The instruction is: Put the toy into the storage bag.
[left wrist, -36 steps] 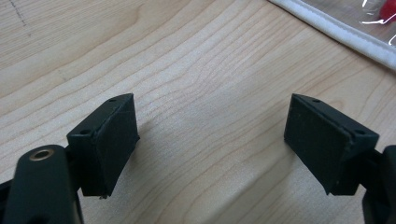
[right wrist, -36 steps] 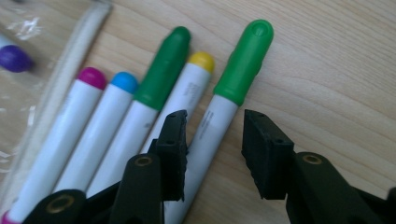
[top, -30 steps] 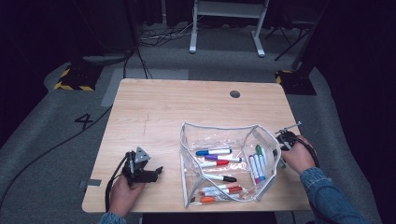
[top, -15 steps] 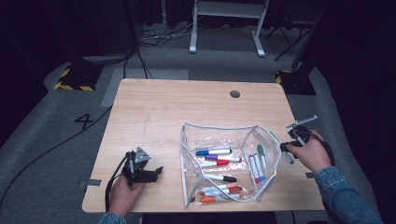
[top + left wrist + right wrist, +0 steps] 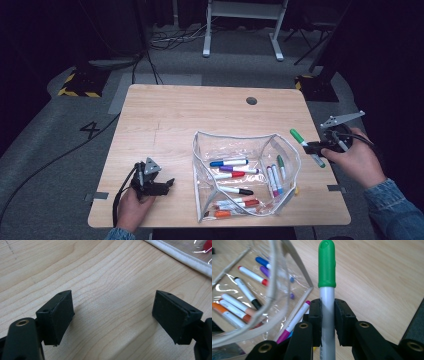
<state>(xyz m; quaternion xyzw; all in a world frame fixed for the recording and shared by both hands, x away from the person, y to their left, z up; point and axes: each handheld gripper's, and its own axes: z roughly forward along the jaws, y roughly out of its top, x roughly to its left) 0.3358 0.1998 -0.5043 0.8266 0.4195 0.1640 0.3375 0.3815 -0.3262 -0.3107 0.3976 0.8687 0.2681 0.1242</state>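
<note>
Beside the clear pouch [image 5: 245, 175], above the table's [image 5: 180, 120] right edge, a green-capped marker [image 5: 327, 290] is clamped between the jaws of the right gripper [image 5: 327, 322]. At the front left, the left gripper [image 5: 112, 315] is held open over bare wood.

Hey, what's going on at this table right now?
A person is sorting markers at a wooden table with a gripper in each hand. The right gripper is shut on a green-capped white marker, held above the table just right of a clear plastic zip pouch that lies open with many coloured markers inside. The left gripper rests open on the table to the pouch's left, holding nothing.
</note>
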